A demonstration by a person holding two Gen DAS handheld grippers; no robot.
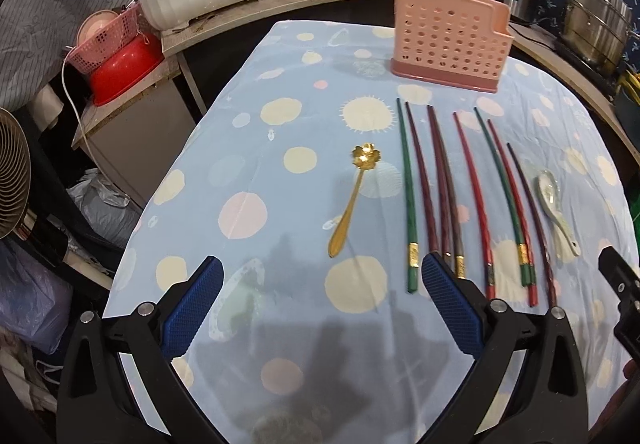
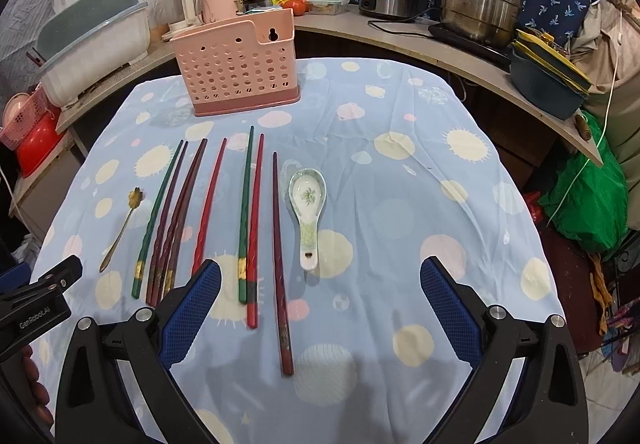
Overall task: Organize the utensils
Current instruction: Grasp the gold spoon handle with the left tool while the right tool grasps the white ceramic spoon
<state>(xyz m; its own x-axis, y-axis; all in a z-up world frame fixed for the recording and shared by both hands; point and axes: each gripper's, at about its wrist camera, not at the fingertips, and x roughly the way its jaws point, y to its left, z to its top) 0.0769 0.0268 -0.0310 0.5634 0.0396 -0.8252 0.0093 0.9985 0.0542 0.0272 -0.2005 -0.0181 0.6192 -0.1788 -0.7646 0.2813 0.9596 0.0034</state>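
Right gripper [image 2: 320,284] spread, ceramic spoon [image 2: 307,204] plain

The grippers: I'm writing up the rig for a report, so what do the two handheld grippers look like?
Both look alike. The left gripper and the right gripper each have black plastic arms with triangular cut-outs and silver round fasteners at the joints. Their fingers carry blue pads with a fine cross-hatched texture. In the right wrist view, the left gripper's black body bears white lettering, GenRobot.AI. No cables or sleeves show.

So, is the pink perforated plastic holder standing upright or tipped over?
Upright: the pink perforated plastic holder stands on its darker base on the dotted blue cloth, opening upward.
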